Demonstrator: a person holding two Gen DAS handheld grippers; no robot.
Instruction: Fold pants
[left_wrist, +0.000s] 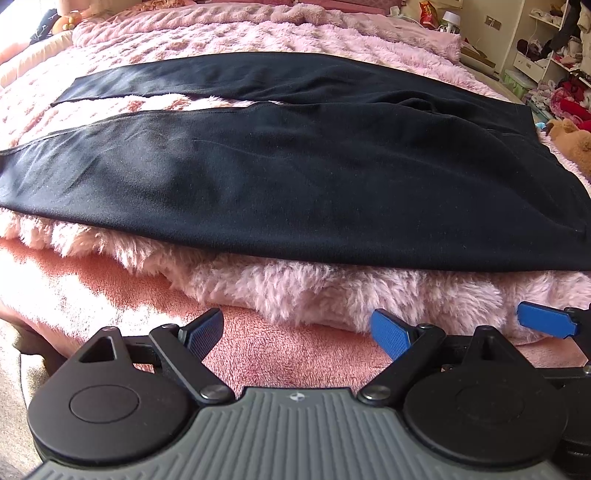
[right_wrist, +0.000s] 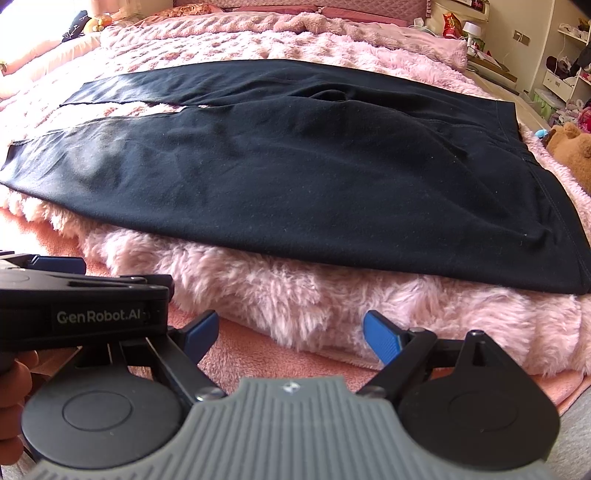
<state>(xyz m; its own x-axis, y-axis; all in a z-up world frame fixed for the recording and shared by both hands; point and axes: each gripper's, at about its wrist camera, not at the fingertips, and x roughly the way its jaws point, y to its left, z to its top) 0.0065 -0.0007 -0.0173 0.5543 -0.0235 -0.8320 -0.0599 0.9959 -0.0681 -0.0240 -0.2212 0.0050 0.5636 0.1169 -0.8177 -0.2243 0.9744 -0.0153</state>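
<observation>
Black pants (left_wrist: 295, 173) lie spread flat on a fluffy pink blanket (left_wrist: 314, 291), waistband to the right, the two legs running to the left with a gap between them. They also show in the right wrist view (right_wrist: 314, 177). My left gripper (left_wrist: 295, 332) is open and empty, held before the bed's near edge, short of the pants' near hem. My right gripper (right_wrist: 290, 334) is open and empty, also short of the near hem. The left gripper's body (right_wrist: 81, 310) shows at the left of the right wrist view. One blue finger of the right gripper (left_wrist: 546, 319) shows at the right of the left wrist view.
A brown plush toy (left_wrist: 572, 144) lies at the bed's right edge. Shelves with cluttered clothes (left_wrist: 554, 48) stand at the far right. Pillows and a toy (left_wrist: 66, 22) lie at the far left. A coral fleece sheet (left_wrist: 277, 350) covers the bed's near edge.
</observation>
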